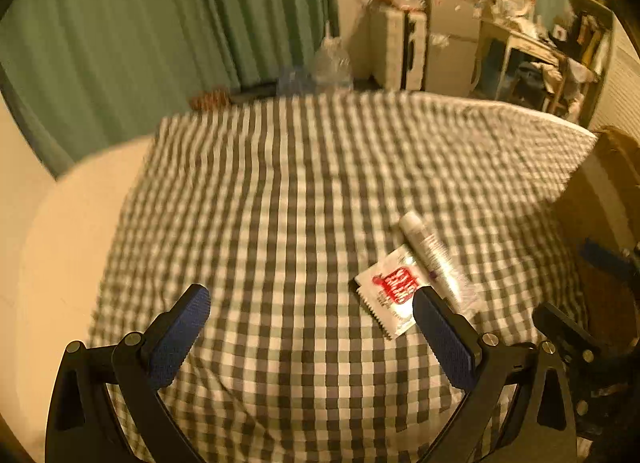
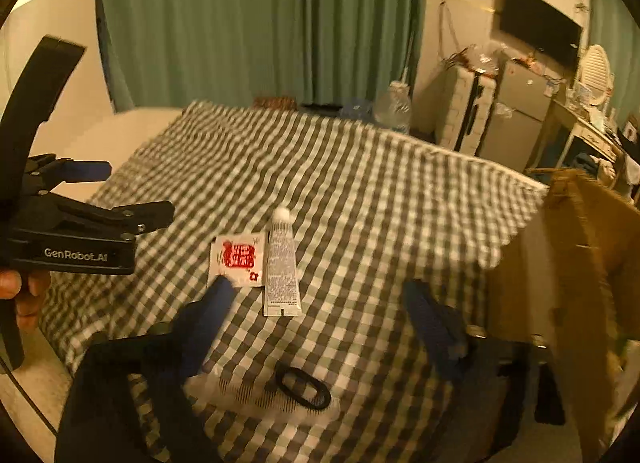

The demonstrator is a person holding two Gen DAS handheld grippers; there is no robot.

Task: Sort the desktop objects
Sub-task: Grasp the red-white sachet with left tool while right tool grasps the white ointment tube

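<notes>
Checked grey-and-white cloth covers the bench; a white sachet with red print and a white squeeze tube lie touching. Both tongs — left, right — are spread, holding nothing. Better approach one item squarely — not both together.

Left gripper: 2 blue-padded fingers spread wide, nothing between them, angled downward. Right gripper: 2 blue-padded fingers apart, nothing gripped, angled downward, motion-blurred. Person's hand: seen at the left edge of the right wrist view, wrapped around the left gripper's black handle; fingers only partly visible.
</notes>
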